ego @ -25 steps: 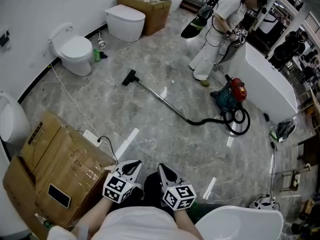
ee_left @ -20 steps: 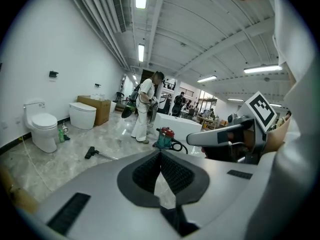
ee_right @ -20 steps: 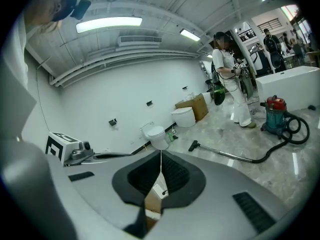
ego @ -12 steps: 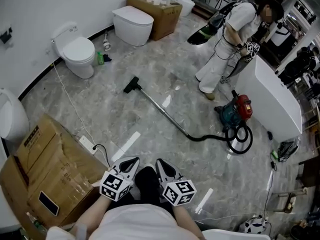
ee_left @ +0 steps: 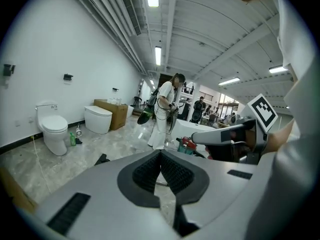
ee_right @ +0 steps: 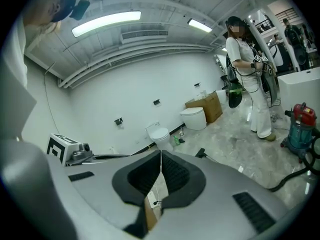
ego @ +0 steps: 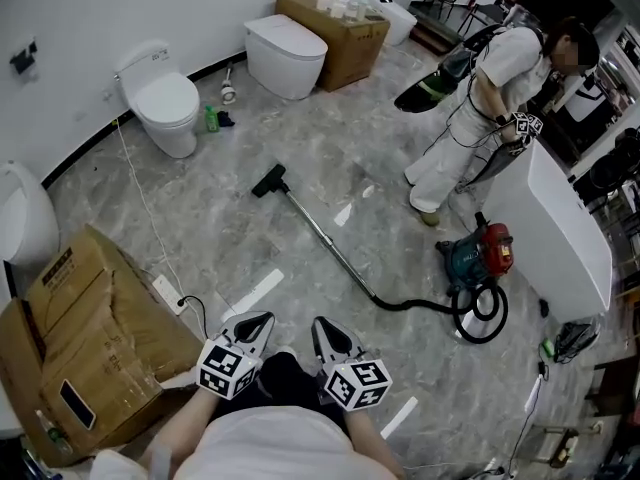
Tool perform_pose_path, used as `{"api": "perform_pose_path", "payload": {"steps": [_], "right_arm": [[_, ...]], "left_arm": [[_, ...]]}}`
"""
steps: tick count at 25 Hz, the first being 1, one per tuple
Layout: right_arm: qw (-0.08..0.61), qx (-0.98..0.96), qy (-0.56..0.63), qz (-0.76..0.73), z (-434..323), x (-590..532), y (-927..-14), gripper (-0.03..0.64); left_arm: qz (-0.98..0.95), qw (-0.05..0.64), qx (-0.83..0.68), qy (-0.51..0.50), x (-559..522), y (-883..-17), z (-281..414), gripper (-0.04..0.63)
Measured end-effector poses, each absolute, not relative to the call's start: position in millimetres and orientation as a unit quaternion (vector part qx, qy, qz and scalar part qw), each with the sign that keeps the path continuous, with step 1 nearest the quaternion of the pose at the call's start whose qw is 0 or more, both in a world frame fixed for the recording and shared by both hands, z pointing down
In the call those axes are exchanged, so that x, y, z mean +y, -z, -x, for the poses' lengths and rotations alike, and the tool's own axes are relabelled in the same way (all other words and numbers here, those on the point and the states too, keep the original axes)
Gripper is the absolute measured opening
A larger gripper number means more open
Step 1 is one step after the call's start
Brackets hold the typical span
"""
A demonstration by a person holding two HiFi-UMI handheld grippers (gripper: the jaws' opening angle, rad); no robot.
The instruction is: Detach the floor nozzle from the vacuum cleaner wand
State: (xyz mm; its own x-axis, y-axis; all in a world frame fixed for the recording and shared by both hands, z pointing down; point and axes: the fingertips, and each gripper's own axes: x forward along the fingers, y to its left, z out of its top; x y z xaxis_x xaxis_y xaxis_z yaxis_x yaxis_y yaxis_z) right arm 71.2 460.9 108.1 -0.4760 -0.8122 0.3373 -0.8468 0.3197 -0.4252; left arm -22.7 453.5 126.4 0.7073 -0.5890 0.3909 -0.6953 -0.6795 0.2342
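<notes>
Both grippers are clenched with nothing between the jaws. In the left gripper view the left gripper (ee_left: 160, 151) has its ribbed black pads pressed together at the tips. The right gripper view shows the same of the right gripper (ee_right: 160, 153).

In the head view the two sit side by side at the near edge, left gripper (ego: 262, 320) and right gripper (ego: 320, 326). Each carries its marker cube and is held close in front of the person's body, above the grey marble floor (ego: 250, 238).

The floor nozzle (ego: 268, 181) lies on that floor well apart from them, farther off and a little left. It is joined to the wand (ego: 325, 238), which runs from it toward the near right. A black hose (ego: 420, 305) curves on to the red and teal vacuum cleaner (ego: 478, 255) at the right, beside a white bathtub (ego: 560, 228).

A person in white (ego: 480, 98) stands at the far right. A crumpled cardboard box (ego: 90, 338) lies at the near left, and two toilets (ego: 165, 103) (ego: 285, 56) stand along the far left wall.
</notes>
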Motion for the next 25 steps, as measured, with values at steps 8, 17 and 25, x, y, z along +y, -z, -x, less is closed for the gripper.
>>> {"api": "perform_pose_path", "payload": {"steps": [8,17,25], "right_arm": [[0.037,-0.830,-0.284,-0.478,-76.5,421.3,-115.9,0.018],[0.043,-0.826,-0.304,-0.473,-78.9,393.6,-128.7,0.018],[0.047,-0.818,-0.303,-0.487,-78.0,317.5,-135.7,0.018]], "left_arm": [[-0.887,0.197,-0.398,-0.128,418.8,-131.7,16.5,0.003],[-0.875,0.209,-0.415,-0.133,391.4,-141.0,22.5,0.003],[-0.878,0.207,-0.413,-0.121,307.1,-143.5,31.7,0.003]]}}
